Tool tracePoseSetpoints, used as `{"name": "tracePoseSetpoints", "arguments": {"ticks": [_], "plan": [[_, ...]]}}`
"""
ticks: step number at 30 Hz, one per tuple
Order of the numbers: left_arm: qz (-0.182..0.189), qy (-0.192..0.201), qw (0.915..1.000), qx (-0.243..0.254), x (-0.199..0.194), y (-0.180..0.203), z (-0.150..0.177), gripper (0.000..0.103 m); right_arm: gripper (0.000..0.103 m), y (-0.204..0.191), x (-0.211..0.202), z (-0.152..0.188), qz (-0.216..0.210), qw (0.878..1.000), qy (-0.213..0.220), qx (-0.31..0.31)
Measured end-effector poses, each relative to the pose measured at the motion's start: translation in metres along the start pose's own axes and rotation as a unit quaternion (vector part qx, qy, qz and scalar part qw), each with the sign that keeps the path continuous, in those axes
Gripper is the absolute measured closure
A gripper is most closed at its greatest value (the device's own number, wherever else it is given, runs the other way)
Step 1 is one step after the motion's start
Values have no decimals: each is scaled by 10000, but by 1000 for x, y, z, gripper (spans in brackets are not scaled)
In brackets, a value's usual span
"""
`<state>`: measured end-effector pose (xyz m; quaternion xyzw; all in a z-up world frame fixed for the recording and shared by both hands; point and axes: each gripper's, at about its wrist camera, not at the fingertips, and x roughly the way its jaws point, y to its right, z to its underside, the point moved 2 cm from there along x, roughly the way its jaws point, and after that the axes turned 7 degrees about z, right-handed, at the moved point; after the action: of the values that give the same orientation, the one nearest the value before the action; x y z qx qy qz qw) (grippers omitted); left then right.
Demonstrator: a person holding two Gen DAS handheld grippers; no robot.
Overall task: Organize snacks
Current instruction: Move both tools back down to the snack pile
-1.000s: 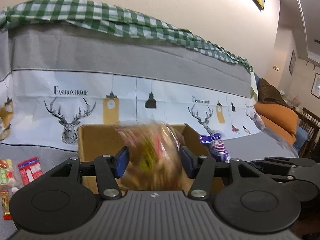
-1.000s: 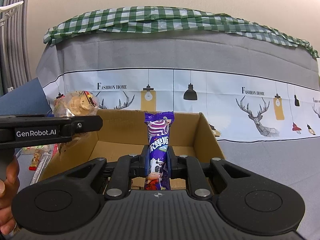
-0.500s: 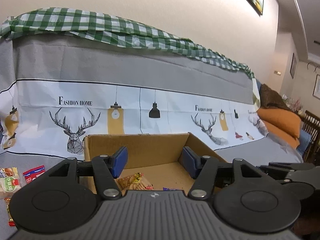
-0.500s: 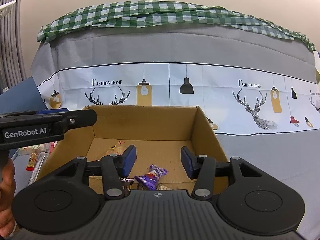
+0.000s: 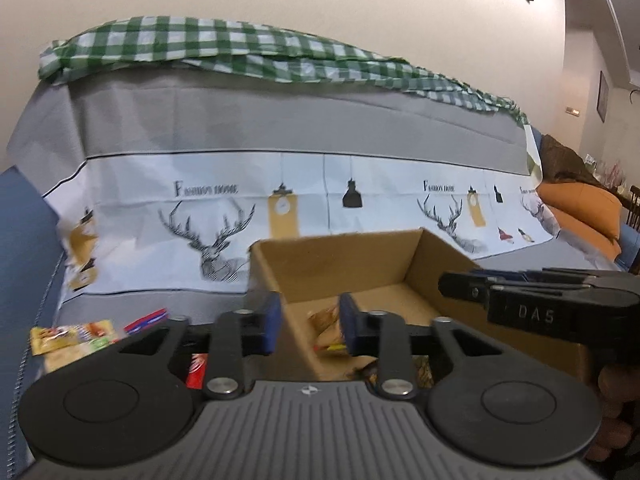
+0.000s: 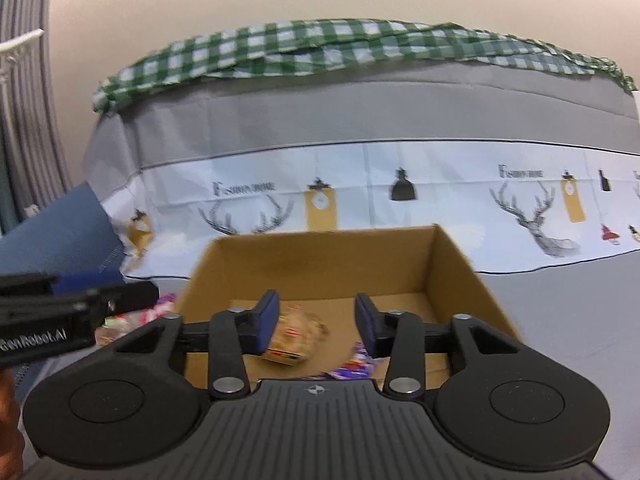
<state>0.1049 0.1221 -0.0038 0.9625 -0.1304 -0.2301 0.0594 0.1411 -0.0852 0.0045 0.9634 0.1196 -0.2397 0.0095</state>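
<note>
**Loose packets lie left of the box, nearer the left gripper**

While two snacks already sit on the floor of the box [image 6: 320, 272], the ones not yet sorted lie outside it, on the grey cover to its left. From the left wrist view, a yellow-green packet [image 5: 70, 338] lies flat with its long side running roughly across the picture, a red-and-blue packet [image 5: 146, 317] sits just beside it toward the box, and a red wrapper [image 5: 197, 370] shows partly behind the gripper's frame. All three lie down and to the left of the left gripper [image 5: 306, 326], which points over the box's near-left corner. Its jaws are closing, narrow now, with nothing pressed between the pads; the bag [image 5: 326, 330] seen through the gap lies on the box floor beyond.

Seen from the right wrist, the same bag [image 6: 298, 336] and a purple packet [image 6: 358, 364] rest inside the box. Pointed into the box, the right gripper [image 6: 318, 322] has its jaws closing too, moderately apart and empty. A few loose packets [image 6: 132, 320] show past the box's left wall, behind the other gripper's arm.

My judgement: the left hand is plainly the nearer one for the next pick and would have to swing left and down; the yellow-green packet's crosswise lie favours gripping across its short side.
</note>
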Motion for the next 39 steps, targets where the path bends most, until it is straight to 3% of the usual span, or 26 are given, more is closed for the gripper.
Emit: {"name": "tracePoseSetpoints", "arguments": {"ticks": [3,7,10,13,18,29,33,39], "plan": [[45,-182,9998,-94,-16,-16,2,90,70,-19,-7,0,-213,9997,94,-13],[-351,-322,9988,108,-35,-43,8,89,71,-45,-16,3,-518,9984,188,-116],[-823,-293,9938,-683,-48,-86,14,89,71,-63,-20,7,-676,9973,186,-209],[-1238,-129,9822,-1405,-66,-125,18,89,71,-79,-22,13,-850,9960,138,-257],[-1408,-63,9647,-2226,-82,-166,26,89,71,-112,-16,19,-1201,9922,18,-324],[-1504,-333,9673,-2016,-63,-170,25,88,70,-194,2,48,-1843,9789,-412,-779],[-1545,-520,9654,-2036,-54,-176,30,88,70,-211,19,63,-1767,9759,-634,-1111],[-1608,-776,9651,-1914,-39,-184,35,85,70,-209,50,77,-1559,9749,-1247,-982]]}}
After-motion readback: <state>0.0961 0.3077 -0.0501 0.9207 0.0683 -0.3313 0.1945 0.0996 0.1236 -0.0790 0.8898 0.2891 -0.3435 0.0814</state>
